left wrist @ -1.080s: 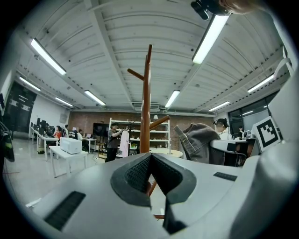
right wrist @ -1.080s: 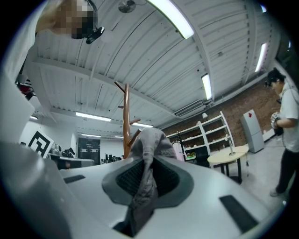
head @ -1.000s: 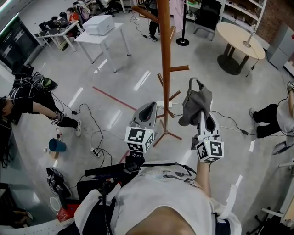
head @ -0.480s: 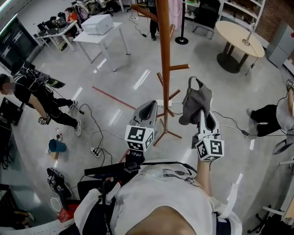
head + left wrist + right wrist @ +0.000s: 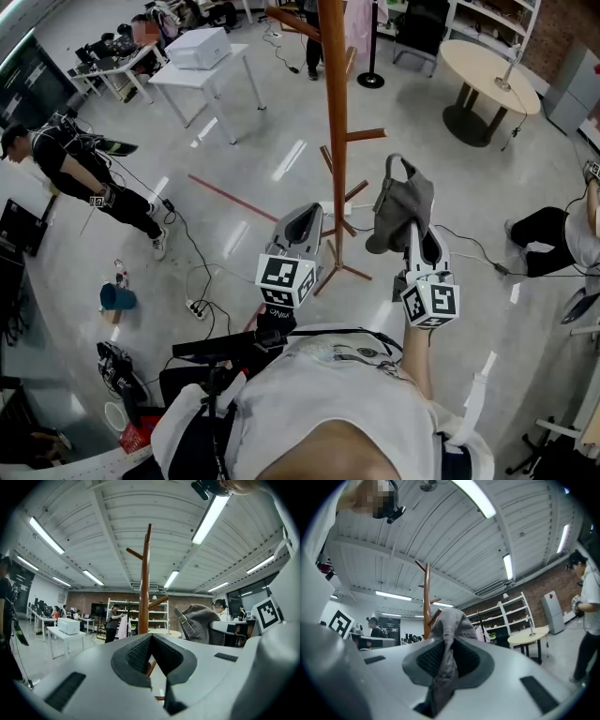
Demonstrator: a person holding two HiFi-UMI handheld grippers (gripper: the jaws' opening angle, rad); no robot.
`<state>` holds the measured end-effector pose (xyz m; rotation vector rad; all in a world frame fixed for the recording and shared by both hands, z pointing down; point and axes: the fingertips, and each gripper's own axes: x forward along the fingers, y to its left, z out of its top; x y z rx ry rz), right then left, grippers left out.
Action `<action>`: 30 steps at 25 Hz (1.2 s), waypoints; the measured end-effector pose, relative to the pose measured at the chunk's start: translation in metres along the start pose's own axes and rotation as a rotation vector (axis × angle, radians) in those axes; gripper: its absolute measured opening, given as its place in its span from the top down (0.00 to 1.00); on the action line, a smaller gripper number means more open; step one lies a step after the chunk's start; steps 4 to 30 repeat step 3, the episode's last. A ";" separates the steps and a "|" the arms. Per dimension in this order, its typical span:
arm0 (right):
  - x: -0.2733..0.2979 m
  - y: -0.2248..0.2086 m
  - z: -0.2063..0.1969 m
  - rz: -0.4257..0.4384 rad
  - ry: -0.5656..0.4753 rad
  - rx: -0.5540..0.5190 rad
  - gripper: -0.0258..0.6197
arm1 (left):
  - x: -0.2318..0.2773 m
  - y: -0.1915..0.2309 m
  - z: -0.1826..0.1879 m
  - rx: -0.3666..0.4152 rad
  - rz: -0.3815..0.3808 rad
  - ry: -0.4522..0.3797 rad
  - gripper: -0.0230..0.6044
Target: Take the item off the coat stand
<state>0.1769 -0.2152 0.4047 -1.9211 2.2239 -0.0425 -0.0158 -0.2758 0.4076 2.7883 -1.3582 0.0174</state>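
A tall wooden coat stand (image 5: 336, 141) rises from the floor just ahead, between my two grippers. My right gripper (image 5: 413, 236) is shut on a grey cap (image 5: 403, 202), which hangs to the right of the pole, clear of its pegs. In the right gripper view the cap's fabric (image 5: 449, 625) is pinched between the pads, with the stand (image 5: 426, 606) behind it. My left gripper (image 5: 302, 223) is shut and holds nothing, just left of the pole. The left gripper view shows the stand (image 5: 144, 588) ahead and the cap (image 5: 199, 620) to the right.
A white table (image 5: 234, 64) with a box stands at the back left, a round table (image 5: 487, 75) at the back right. One person (image 5: 75, 173) stands at the left and another person (image 5: 558, 234) at the right. Cables and a blue cup (image 5: 117, 297) lie on the floor.
Both grippers and the cap stay almost still. The person at the left has stood up and moved further back.
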 end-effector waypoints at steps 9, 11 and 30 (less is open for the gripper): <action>0.000 0.001 -0.001 0.003 0.002 0.002 0.88 | 0.000 -0.002 0.000 0.001 -0.004 -0.001 0.96; 0.000 0.001 -0.001 0.003 0.002 0.002 0.88 | 0.000 -0.002 0.000 0.001 -0.004 -0.001 0.96; 0.000 0.001 -0.001 0.003 0.002 0.002 0.88 | 0.000 -0.002 0.000 0.001 -0.004 -0.001 0.96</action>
